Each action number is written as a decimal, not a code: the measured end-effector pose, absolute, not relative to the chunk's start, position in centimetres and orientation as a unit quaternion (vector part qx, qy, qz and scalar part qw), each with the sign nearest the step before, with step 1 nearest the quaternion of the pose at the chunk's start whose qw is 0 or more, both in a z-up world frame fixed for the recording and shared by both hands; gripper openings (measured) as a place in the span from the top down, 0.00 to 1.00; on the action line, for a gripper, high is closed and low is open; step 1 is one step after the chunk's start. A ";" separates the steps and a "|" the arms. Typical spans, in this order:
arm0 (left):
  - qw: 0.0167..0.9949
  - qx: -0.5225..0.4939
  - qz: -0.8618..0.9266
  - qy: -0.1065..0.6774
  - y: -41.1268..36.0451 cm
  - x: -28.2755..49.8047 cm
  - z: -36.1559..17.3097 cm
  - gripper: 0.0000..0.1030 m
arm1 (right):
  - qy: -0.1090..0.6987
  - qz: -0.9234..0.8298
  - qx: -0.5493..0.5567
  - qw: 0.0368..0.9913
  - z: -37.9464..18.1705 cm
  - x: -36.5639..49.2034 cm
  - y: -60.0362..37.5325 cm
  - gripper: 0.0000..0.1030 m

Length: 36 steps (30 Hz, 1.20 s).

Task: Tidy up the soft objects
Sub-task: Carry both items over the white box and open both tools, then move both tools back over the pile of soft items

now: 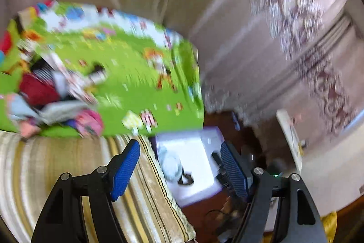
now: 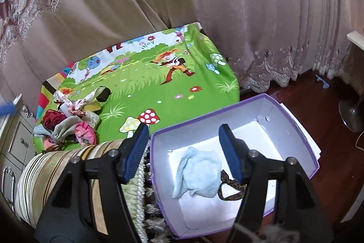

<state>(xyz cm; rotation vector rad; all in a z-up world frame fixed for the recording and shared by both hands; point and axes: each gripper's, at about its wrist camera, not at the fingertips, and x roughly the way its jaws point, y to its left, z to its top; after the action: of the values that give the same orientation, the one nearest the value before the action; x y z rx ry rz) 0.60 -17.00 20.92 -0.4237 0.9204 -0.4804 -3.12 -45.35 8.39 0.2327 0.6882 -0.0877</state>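
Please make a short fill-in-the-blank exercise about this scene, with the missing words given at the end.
1. The light blue cloth lies inside the ____ box.
2. The pile of soft items rests on a mostly ____ cartoon mat.
3. Both the left claw and the right claw are ____ and hold nothing.

Missing words: purple; green; open

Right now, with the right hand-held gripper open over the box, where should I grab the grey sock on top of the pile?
Probably pinch the grey sock at its raised middle fold, coming straight down from above. It drapes over the top of the clothes pile on the green mat, so that ridge stands clear of its neighbours; the edges tuck under other pieces.
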 end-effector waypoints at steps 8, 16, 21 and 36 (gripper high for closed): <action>0.886 -0.193 -0.169 0.386 -12.0 -1.6 28.2 0.20 | 0.340 -0.022 0.064 0.938 10.3 0.0 -41.4 0.33; 0.860 -0.242 -0.182 0.412 -9.8 -0.1 26.8 0.20 | 0.340 -0.003 0.045 0.939 11.0 1.7 -38.6 0.32; 0.859 -0.241 -0.195 0.408 -9.9 -0.1 27.1 0.20 | 0.349 0.001 0.046 0.936 10.6 1.9 -38.2 0.32; 0.861 -0.257 -0.184 0.400 -7.0 2.2 24.3 0.20 | 0.365 0.037 0.030 0.930 10.0 3.7 -34.7 0.29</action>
<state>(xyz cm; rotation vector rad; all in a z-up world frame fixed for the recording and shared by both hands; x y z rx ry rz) 2.18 -7.04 24.29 -0.5383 0.8384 -0.3871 3.75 -34.73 9.99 0.0620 0.7473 0.0752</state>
